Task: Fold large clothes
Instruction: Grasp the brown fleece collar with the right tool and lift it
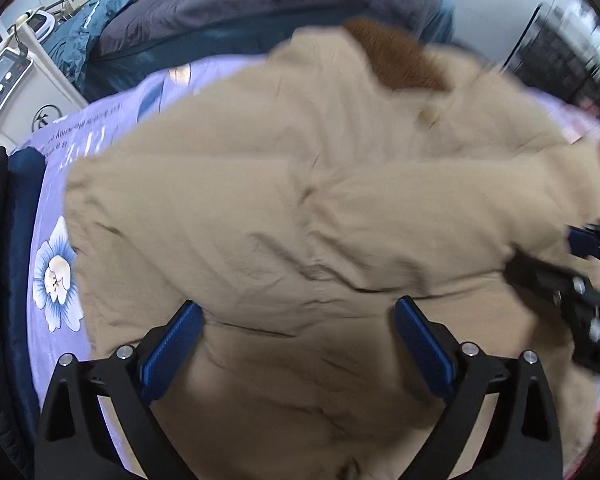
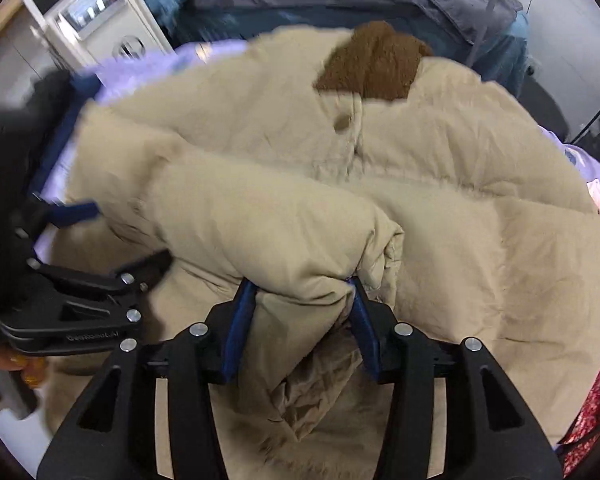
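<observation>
A beige padded jacket (image 1: pixel 260 200) with a brown fleece collar (image 1: pixel 400 60) lies spread on a lilac flowered bedsheet (image 1: pixel 56 276). My left gripper (image 1: pixel 298 308) hangs open over the jacket's lower part, with its blue pads wide apart and nothing held. In the right wrist view the same jacket (image 2: pixel 460 168) fills the frame. There my right gripper (image 2: pixel 300 284) is shut on a folded-over sleeve (image 2: pixel 268 220), whose cuff end is pinched between the blue pads. The left gripper (image 2: pixel 116 236) shows at the left edge, and the right gripper (image 1: pixel 556 256) at the right edge of the left wrist view.
A rumpled blue-grey duvet (image 1: pixel 220 4) lies behind the jacket. A white appliance with buttons (image 1: pixel 4 76) stands at the back left. A red patterned cloth (image 2: pixel 596 392) shows at the right edge, and dark shelving (image 1: pixel 560 52) at the back right.
</observation>
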Demonstrator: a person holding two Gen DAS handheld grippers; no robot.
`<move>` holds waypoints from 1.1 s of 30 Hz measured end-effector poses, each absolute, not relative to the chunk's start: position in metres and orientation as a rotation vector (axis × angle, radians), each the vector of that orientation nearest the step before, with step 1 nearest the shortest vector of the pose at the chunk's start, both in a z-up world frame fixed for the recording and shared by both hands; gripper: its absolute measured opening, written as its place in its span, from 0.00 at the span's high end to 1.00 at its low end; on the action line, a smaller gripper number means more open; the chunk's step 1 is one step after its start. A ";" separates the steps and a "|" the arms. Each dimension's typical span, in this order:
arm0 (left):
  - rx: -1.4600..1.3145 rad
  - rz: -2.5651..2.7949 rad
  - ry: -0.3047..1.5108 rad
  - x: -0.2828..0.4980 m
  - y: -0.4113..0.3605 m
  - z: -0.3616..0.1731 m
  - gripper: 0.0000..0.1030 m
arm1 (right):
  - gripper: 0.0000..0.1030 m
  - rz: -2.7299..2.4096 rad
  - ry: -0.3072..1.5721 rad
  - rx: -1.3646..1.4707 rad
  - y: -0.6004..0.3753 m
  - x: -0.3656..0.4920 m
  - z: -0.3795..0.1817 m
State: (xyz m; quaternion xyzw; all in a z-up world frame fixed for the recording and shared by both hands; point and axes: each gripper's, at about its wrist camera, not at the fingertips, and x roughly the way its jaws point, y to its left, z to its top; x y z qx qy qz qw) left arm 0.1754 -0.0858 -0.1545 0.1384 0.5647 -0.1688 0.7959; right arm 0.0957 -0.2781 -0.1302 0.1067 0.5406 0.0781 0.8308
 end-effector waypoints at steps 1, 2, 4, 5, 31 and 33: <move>0.261 -0.400 1.178 0.174 -0.083 -0.137 0.07 | 0.38 0.165 1.091 0.265 -0.292 0.096 -0.111; 0.241 -0.430 1.144 0.174 -0.082 -0.122 0.07 | 0.25 0.158 1.054 0.289 -0.303 0.098 -0.100; 0.232 -0.463 1.089 0.184 -0.084 -0.101 0.07 | 0.23 0.149 1.005 0.356 -0.329 0.112 -0.083; 0.239 -0.456 1.080 0.192 -0.085 -0.096 0.07 | 0.23 0.141 1.003 0.395 -0.343 0.126 -0.079; 0.096 -0.198 1.154 0.159 0.008 -0.087 0.07 | 0.58 -0.346 1.186 0.850 -0.479 0.425 -0.240; 0.089 -0.201 1.144 0.162 0.008 -0.085 0.07 | 0.81 -0.250 1.195 0.839 -0.472 0.434 -0.237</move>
